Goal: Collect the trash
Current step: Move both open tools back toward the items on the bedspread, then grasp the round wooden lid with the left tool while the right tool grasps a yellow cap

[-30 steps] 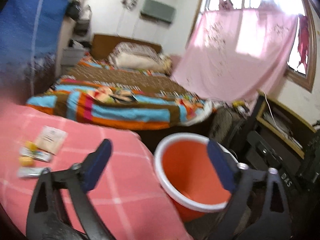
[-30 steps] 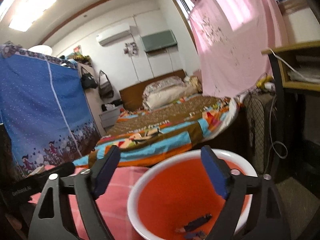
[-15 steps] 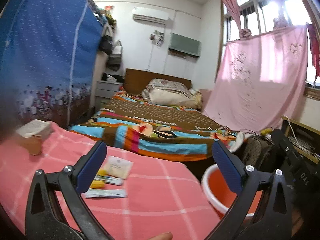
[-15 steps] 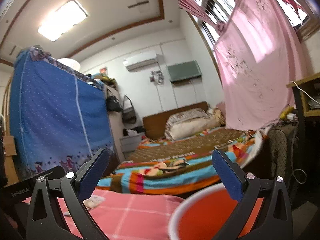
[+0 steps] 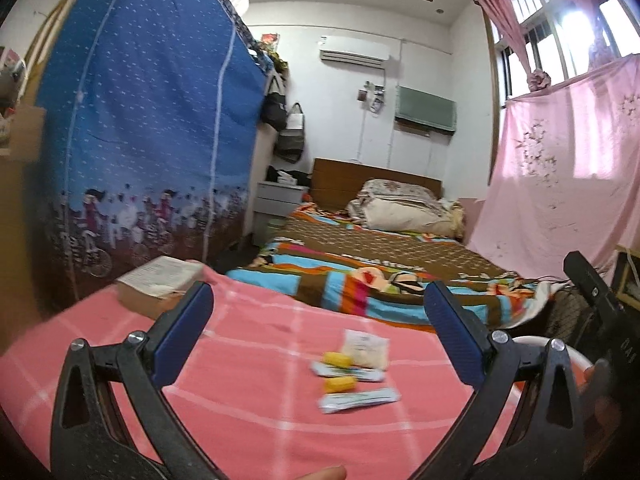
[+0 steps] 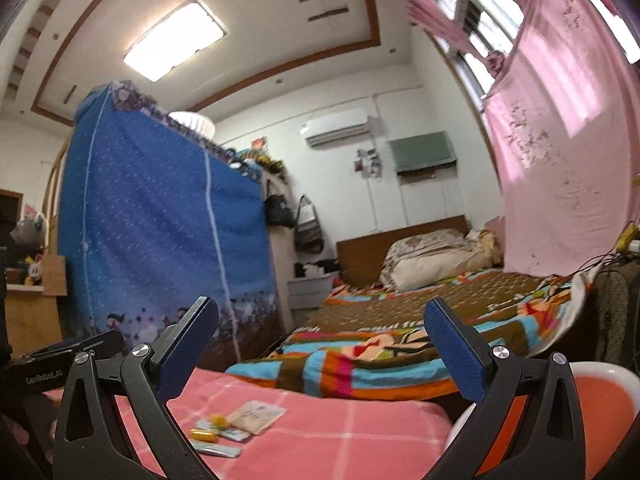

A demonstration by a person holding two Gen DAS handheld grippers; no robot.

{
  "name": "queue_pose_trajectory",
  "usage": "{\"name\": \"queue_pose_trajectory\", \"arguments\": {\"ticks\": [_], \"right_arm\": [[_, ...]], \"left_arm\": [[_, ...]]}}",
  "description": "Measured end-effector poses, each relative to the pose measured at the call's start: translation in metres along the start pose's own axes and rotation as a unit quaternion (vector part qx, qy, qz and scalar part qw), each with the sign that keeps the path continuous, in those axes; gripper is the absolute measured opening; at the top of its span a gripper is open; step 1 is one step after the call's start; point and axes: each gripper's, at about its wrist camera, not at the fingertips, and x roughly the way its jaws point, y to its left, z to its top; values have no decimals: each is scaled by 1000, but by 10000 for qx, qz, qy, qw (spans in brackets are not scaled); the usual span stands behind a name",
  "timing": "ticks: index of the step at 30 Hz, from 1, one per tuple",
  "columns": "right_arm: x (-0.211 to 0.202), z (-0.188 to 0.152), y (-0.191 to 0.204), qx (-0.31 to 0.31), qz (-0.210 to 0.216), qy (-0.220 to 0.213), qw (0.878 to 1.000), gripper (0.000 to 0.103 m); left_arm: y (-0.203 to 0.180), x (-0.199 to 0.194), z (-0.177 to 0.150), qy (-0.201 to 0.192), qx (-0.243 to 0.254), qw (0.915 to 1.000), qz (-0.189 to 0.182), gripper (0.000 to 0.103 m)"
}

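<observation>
Left gripper (image 5: pixel 318 314): hovering over the near part of the pink checked table (image 5: pixel 248 392), fingers spread wide and holding nothing.

Trash pile: lying toward the right edge of the table, well ahead of both claws, its pieces touching or overlapping.

Long silver-blue wrapper (image 5: pixel 359 399): sitting nearest the left claw, flat and thin; it is likely weighing almost nothing, crinkling and sliding on the cloth. Pinching across its narrow middle looks best.

Yellow pieces (image 5: pixel 339 384): two small blocky lumps, one resting by the long wrapper, the other (image 5: pixel 337 359) beside a second flat wrapper (image 5: pixel 352 373). They are looking light and firmer than the foil, so closing on their short sides should be working.

White sachet (image 5: pixel 365 347): lying farthest back, flat, pale and printed, probably soft and limp; taking it by an edge seems safest.

Right gripper (image 6: pixel 320 322): pointing over the table's right end, jaws also gaping and empty.

Orange bucket (image 6: pixel 600 396): standing just off the table's right edge, white-rimmed, waiting to receive the trash.
</observation>
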Motion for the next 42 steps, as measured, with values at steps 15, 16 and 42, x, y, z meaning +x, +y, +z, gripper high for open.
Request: {"name": "queue_pose_trajectory", "arguments": {"ticks": [15, 16, 42], "right_arm": [[56, -25, 71, -493, 603, 696, 9945, 103], [61, -28, 75, -526, 604, 793, 9936, 103], [160, -109, 97, -500, 1075, 4064, 9060, 59]], "left_arm": [[83, 12, 4, -36, 199, 9976, 661, 103], [85, 15, 5, 8, 191, 9976, 671, 103], [118, 146, -25, 2571, -189, 9616, 939, 82]]}}
